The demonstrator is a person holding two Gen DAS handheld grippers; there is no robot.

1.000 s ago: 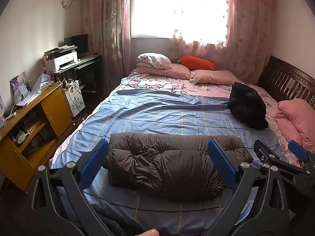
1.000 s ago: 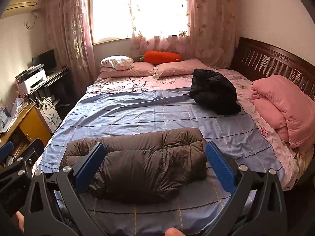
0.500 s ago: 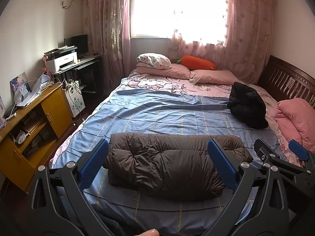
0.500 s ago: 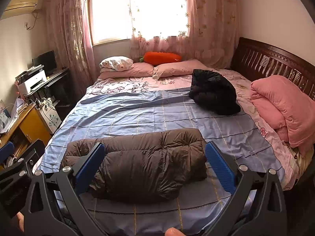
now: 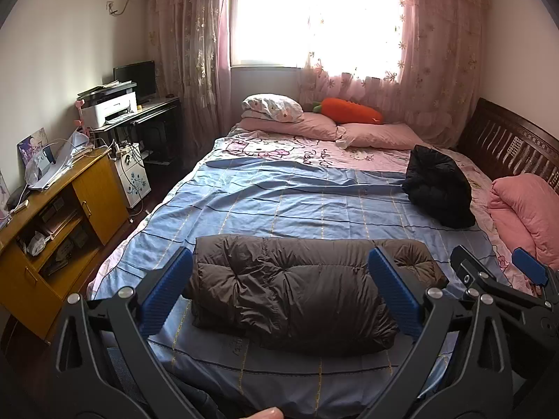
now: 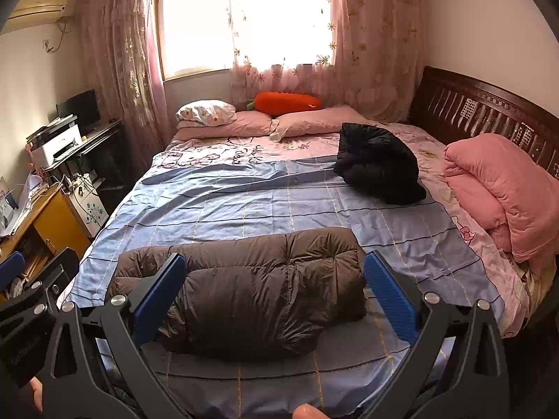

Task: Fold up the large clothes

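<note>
Puffy quilted brown jacket (image 5: 290,289) folded into a rectangle on striped sheet (image 5: 314,206)

Brown puffy jacket (image 5: 290,289) lies folded (a compact bundle) near the bed's foot.

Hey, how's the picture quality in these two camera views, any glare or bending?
Left wrist view: the bright curtained window is blown out white, walls bow from fisheye distortion, corners are black. Right wrist view: same window glare, curved dark wooden headboard; the folded brown puffer jacket stays sharp.
</note>
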